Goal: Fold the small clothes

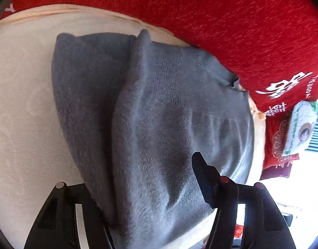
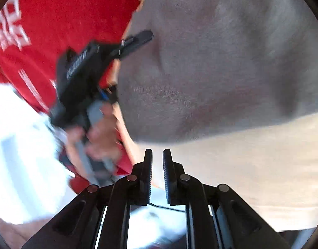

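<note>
I am seeing bare cream surface (image 1: 23, 103) lying open at left; the red cloth (image 1: 221, 20) is walling off the upper right.
</note>
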### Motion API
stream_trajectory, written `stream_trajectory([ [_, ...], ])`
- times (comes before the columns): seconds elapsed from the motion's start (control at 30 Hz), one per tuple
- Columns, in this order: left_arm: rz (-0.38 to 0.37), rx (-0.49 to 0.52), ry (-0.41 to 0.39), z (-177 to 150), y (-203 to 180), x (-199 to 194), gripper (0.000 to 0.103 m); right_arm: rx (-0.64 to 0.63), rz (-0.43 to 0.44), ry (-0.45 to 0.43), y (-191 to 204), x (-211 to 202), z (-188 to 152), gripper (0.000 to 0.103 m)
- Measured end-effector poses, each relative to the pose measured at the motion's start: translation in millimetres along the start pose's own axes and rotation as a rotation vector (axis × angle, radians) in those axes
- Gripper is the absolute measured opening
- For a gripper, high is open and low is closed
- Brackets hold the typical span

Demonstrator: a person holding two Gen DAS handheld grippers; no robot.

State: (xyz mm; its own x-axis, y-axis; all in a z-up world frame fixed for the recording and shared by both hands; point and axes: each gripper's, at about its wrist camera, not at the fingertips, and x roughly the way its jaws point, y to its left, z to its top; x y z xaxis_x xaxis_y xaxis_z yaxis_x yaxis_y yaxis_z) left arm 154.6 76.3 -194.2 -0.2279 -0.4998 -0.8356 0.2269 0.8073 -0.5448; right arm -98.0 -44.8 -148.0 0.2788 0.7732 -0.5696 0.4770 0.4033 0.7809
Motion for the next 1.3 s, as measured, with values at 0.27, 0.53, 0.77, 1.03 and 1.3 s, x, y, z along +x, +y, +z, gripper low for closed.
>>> stream_trajectory([
  [0.27, 0.119, 0.037, -0.019, -1.4, -16.5, 6.0, 0.058, -0.095, -0.396, -0.224, -15.8, -61.9, 32.0, 0.01],
  [0.53, 0.198, 0.064, -0.096, -5.7, -42.5, -5.1, 0.019, -0.169, -0.469, -0.196, -45.6, -44.4, 28.7, 0.006],
  [0.77, 0.123, 0.149, -0.241, -18.1, -121.5, -33.9, 0.018, -0.106, -0.331, -0.198, -68.0, -59.1, 25.3, 0.006],
  [1.03, 0.169, 0.359, -0.244, -29.9, -237.8, -8.5, 0.018, 0.016, -0.174, -0.292, -107.0, -121.1, 6.5, 0.006],
  [1.3, 0.411, 0.512, -0.151, -41.7, -298.9, 96.5, 0.019, 0.177, -0.004, -0.429, -161.2, -179.2, 21.1, 0.008],
])
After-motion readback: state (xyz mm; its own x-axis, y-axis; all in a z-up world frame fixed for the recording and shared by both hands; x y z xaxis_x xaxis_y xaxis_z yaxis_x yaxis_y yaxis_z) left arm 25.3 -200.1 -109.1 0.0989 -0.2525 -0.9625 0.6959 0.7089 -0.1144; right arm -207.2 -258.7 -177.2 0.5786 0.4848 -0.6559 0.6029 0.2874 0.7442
